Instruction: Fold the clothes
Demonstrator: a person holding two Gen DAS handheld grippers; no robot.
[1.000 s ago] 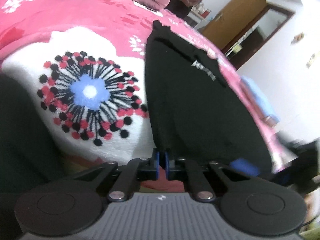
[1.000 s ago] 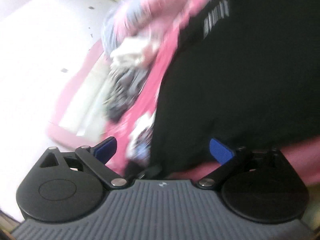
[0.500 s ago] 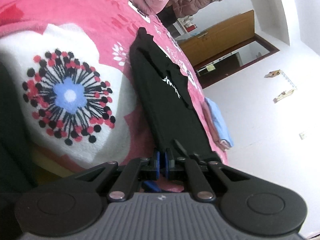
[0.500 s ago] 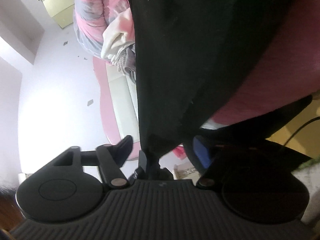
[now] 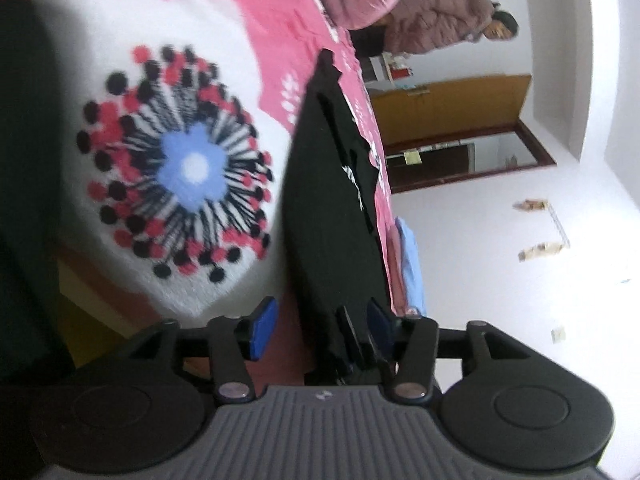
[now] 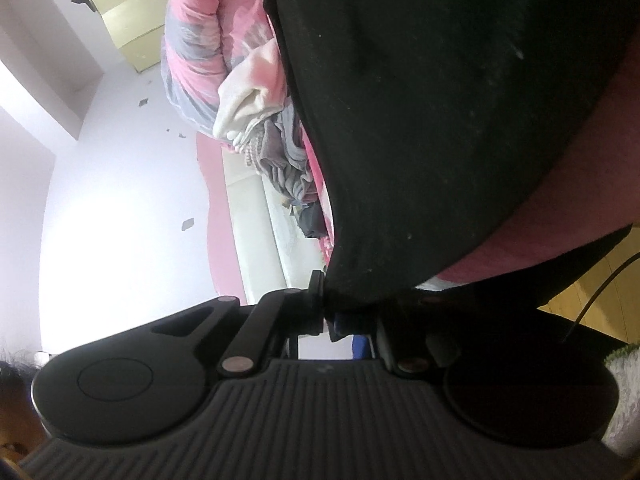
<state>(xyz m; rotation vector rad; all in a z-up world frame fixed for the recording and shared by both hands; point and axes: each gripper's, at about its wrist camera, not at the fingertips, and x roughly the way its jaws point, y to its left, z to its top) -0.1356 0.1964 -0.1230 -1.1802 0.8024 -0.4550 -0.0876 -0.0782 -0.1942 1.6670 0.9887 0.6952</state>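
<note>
A black garment with white lettering lies lengthwise on the pink bedspread. My left gripper is at its near end with the jaws opening. The cloth's end lies between the blue pads, close to the right one, and neither pad presses on it. In the right wrist view the same black garment fills the upper right. My right gripper is shut on its lower edge, the fingertips pinched together on the fabric.
A white patch with a blue, red and black flower lies left of the garment. Folded blue and pink clothes sit at the bed's far edge. A person in a puffer jacket stands by a wooden door. Loose clothes are piled beside a pink-grey quilt.
The left jaws, earlier shut on the garment's end, have opened and let it go. The right jaws, earlier wide open, have closed on the garment's edge. Both views have rolled.
</note>
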